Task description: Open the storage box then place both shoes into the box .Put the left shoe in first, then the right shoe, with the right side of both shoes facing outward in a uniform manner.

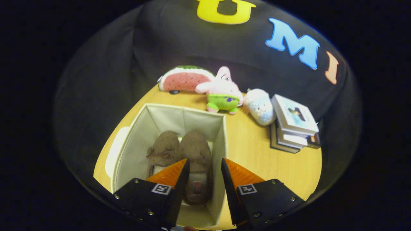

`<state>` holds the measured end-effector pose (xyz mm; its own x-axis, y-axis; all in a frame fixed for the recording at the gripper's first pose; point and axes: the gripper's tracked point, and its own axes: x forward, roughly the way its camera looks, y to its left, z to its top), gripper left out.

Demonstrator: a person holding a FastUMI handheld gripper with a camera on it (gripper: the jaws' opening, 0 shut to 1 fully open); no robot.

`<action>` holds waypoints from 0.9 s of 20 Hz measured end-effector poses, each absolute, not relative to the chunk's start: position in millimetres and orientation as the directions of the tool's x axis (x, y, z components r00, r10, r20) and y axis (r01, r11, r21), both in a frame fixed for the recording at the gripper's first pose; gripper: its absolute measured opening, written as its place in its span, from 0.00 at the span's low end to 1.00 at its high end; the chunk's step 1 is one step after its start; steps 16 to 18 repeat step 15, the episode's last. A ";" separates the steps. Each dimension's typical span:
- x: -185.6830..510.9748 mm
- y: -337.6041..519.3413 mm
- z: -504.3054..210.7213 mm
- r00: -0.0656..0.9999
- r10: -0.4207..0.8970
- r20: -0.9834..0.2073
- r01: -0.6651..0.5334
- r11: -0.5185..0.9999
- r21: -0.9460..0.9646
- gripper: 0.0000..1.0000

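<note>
A: Gripper [204,163] first. Fingers spread apart, nothing pinched. It hangs above the open storage box [135,141], looking down into it. One fingertip sits over the inside of the box, the other over the box's near side wall.

B: What shows through the gap between the fingers?

A: One brown shoe [196,160], lying lengthwise on the box floor, heel end nearer the gripper, with a small tag visible inside it. No contact with either finger that I can make out.

B: And the other shoe?

A: Second brown shoe [164,149], just beside the first, touching or nearly so, with its laces showing. Both lie inside the box, side by side, toes pointing away from the gripper. Which is left and which is right, I cannot tell from this angle.

B: The box itself?

A: Pale fabric, square, top open, standing on a wooden table [257,150]. A white flat piece [112,154] lies on the table against the box's far side; what it is, unclear.

B: Beyond the box?

A: A watermelon-slice plush [184,78], a pink star plush in green shorts [223,91], and a white round plush [260,107], in a row along the table's back edge. Next to the white one, a stack of books [293,126].
</note>
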<state>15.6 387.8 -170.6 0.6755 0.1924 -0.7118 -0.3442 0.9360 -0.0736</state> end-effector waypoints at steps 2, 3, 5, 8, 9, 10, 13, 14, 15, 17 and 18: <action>30.3 355.4 -124.1 0.778 0.199 -0.595 -0.299 0.951 -0.073 0.63; 36.0 336.1 -103.1 0.820 0.188 -0.541 -0.270 0.960 -0.076 0.63; 43.0 296.4 -52.2 0.903 0.165 -0.397 -0.208 0.976 -0.066 0.63; 44.7 245.0 1.7 0.965 0.121 -0.232 -0.134 0.990 -0.045 0.62; 44.2 235.0 13.3 0.974 0.111 -0.196 -0.120 0.992 -0.037 0.62; 42.4 228.6 22.0 0.980 0.106 -0.168 -0.113 0.993 -0.028 0.62; 38.8 212.6 39.5 0.988 0.097 -0.123 -0.098 0.995 -0.004 0.62; 38.3 209.7 43.6 0.989 0.094 -0.116 -0.095 0.995 0.002 0.62; 39.4 207.5 46.0 0.990 0.094 -0.108 -0.095 0.995 0.002 0.62; 39.4 207.5 46.0 0.990 0.094 -0.108 -0.095 0.995 0.002 0.62; 39.4 207.5 46.0 0.990 0.094 -0.108 -0.095 0.995 0.002 0.62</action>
